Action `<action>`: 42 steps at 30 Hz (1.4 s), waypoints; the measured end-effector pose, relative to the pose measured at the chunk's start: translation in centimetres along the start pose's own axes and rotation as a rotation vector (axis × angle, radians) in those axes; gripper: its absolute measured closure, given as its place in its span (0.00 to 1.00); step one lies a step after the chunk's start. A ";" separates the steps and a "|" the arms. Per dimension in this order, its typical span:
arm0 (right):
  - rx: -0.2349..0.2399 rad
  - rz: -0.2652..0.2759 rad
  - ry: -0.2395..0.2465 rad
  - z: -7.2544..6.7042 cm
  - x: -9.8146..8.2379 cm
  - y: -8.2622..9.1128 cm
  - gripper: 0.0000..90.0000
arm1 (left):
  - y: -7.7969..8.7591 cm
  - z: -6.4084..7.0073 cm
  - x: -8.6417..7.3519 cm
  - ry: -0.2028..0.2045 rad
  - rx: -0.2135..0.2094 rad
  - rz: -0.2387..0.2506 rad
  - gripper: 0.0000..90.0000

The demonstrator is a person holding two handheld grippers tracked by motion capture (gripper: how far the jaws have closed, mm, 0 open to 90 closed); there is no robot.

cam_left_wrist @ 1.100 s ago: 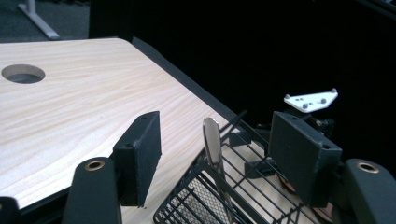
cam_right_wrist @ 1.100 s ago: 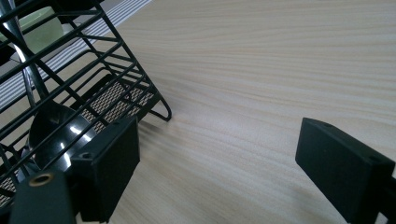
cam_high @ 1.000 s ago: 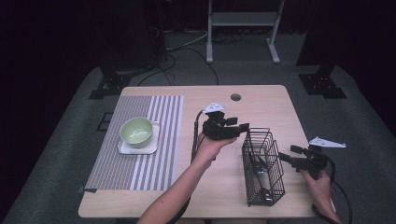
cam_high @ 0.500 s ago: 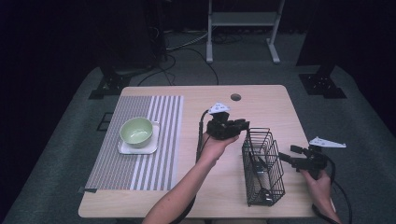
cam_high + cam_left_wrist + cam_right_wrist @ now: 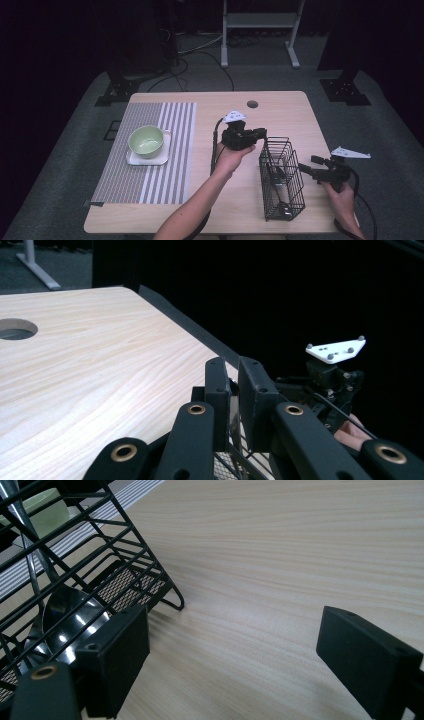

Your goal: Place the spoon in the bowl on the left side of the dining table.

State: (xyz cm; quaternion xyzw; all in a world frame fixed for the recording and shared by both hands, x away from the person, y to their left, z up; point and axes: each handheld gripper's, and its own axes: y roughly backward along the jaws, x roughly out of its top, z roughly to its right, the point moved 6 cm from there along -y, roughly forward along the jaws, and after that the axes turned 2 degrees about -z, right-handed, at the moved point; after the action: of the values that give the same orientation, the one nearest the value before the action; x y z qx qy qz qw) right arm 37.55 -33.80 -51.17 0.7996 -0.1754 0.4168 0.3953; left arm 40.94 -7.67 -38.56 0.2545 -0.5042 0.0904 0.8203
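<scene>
Wooden counter (image 5: 280,107) in a dark room: left tool (image 5: 244,137) at the far rim of the wire basket (image 5: 282,177).

The left tool's jaws have just been closing and now stand narrow, with only a slit between them; whether they pinch the basket's rim wire cannot be told. The tall basket, with a dark ladle (image 5: 65,615) inside, stands just right of this tool. The right tool (image 5: 320,172) waits wide on the basket's right side, holding nothing.
</scene>
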 end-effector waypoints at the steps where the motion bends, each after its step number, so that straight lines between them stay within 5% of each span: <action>1: 0.000 0.001 0.001 0.0 0.0 0.0 0.14 | 0.0 0.0 0.0 0.002 -0.004 0.006 0.93; 22: -0.002 0.004 0.002 0.1 0.0 0.0 0.14 | 1.0 0.7 0.9 0.078 -0.043 0.102 1.00; 42: -0.004 -0.001 0.000 0.0 0.0 0.0 0.14 | 3.9 0.5 3.0 0.134 -0.040 0.204 1.00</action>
State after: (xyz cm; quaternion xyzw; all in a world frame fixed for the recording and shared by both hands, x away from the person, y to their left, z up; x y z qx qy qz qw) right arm 37.58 -33.83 -51.20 0.7989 -0.1759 0.4164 0.3968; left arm 40.42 -4.92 -34.50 0.1786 -0.4733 0.1801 0.8436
